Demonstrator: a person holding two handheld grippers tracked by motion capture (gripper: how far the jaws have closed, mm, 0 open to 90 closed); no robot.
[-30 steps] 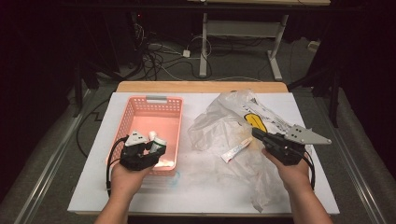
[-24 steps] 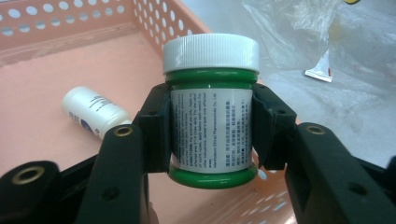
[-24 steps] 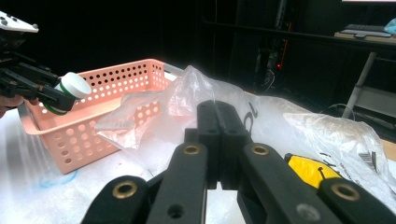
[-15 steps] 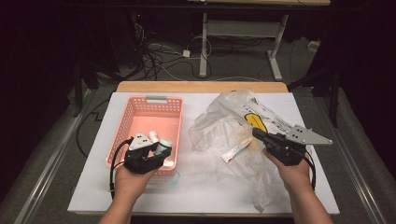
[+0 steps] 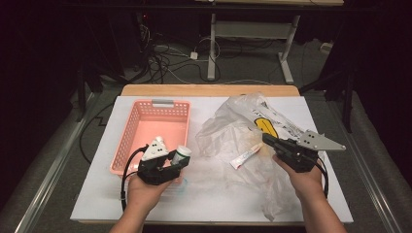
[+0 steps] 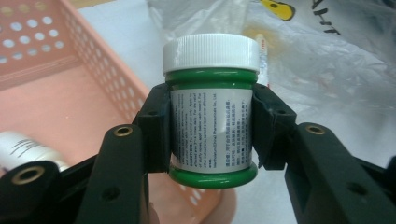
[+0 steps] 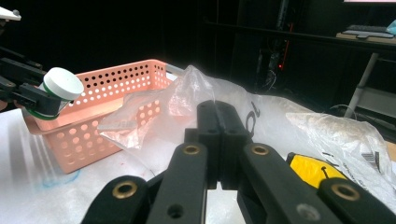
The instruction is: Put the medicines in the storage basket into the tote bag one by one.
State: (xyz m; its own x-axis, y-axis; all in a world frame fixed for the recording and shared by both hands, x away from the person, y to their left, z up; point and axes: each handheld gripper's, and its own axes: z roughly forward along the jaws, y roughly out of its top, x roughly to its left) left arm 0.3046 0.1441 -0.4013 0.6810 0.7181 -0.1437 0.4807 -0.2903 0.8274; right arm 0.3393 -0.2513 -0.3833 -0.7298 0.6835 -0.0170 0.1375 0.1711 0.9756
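- The left gripper (image 5: 179, 162) is clamping a small green plastic jar with a white screw cap (image 6: 211, 106), its jaws partly closed and pressing on the jar's labelled sides.
- In the high view the jar (image 5: 182, 154) is hanging over the salmon-pink perforated plastic basket (image 5: 127, 141), at about the basket's 5 o'clock corner, just above the rim.
- A white-labelled bottle (image 6: 25, 147) is lying on the basket floor, at roughly 8 o'clock in the left gripper view.
- The right gripper (image 5: 267, 140) is keeping its jaws fully together with no visible item between them, its tips resting against the crumpled clear plastic bag with yellow print (image 5: 243, 126) on the white counter (image 5: 218, 199).
- A slim white sachet with red print (image 5: 243, 158) is lying on the bag, at about 8 o'clock from the right gripper.
- Judged step: unpacking the bag into the basket, with the jar being delivered.
- The next move is probably calling for carrying the jar inward toward 11 o'clock, lowering it and opening the jaws.
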